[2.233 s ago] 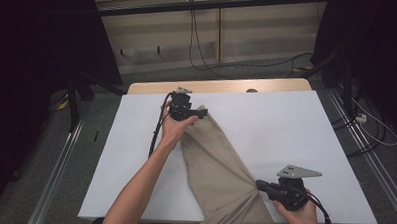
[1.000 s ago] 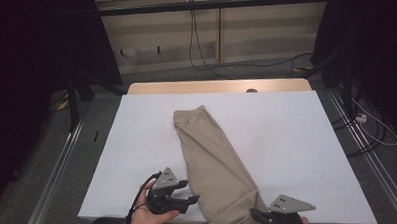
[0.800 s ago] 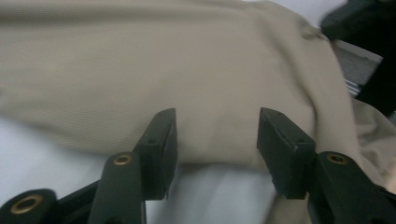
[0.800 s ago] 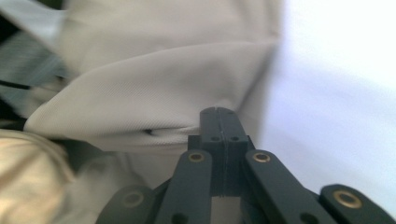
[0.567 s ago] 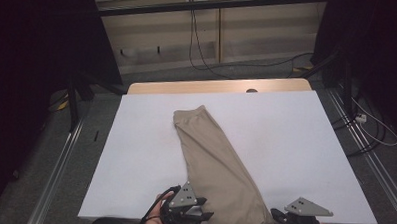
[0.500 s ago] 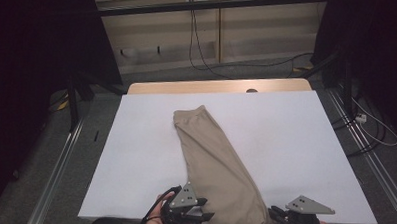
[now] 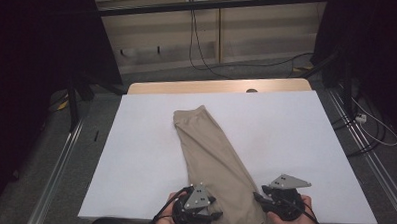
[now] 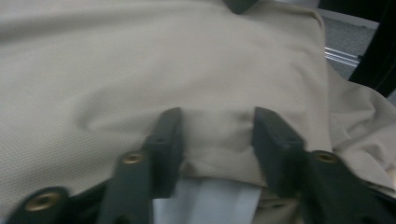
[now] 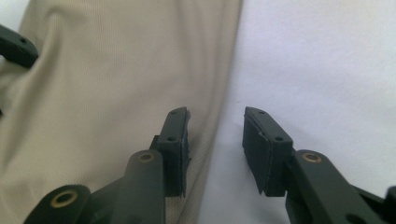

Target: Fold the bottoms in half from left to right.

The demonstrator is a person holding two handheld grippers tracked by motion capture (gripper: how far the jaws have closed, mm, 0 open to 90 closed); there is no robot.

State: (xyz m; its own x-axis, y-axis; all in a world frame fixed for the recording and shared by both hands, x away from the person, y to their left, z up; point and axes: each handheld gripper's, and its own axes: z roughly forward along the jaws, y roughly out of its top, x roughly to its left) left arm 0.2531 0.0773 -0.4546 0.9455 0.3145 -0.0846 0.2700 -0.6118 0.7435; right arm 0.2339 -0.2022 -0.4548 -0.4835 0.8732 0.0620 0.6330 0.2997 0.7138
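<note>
Folded beige trousers (image 7: 213, 147) lie slantwise on the white table (image 7: 295, 135), one end at the near edge. My left gripper (image 7: 217, 212) is at their near-left edge. In the left gripper view its jaws have just been closing, and the left gripper (image 8: 215, 135) stands open with a wrinkled bit of the trouser edge (image 8: 219, 93) between the pads. My right gripper (image 7: 258, 198) is at the near-right edge. Its jaws have just been opening. In the right gripper view the right gripper (image 9: 215, 135) straddles the cloth's edge (image 9: 140, 70), one pad on fabric and the other over bare table.
The white sheet covers a wooden table whose far edge (image 7: 212, 86) shows. Metal rails (image 7: 59, 162) run along both sides, cables (image 7: 371, 123) lie on the floor at the right, and a dark stand (image 7: 77, 88) is at the far left.
My left gripper let go of the far end, came back to the near edge and slid right onto the trousers. My right gripper shifted slightly up the table beside their right edge.
</note>
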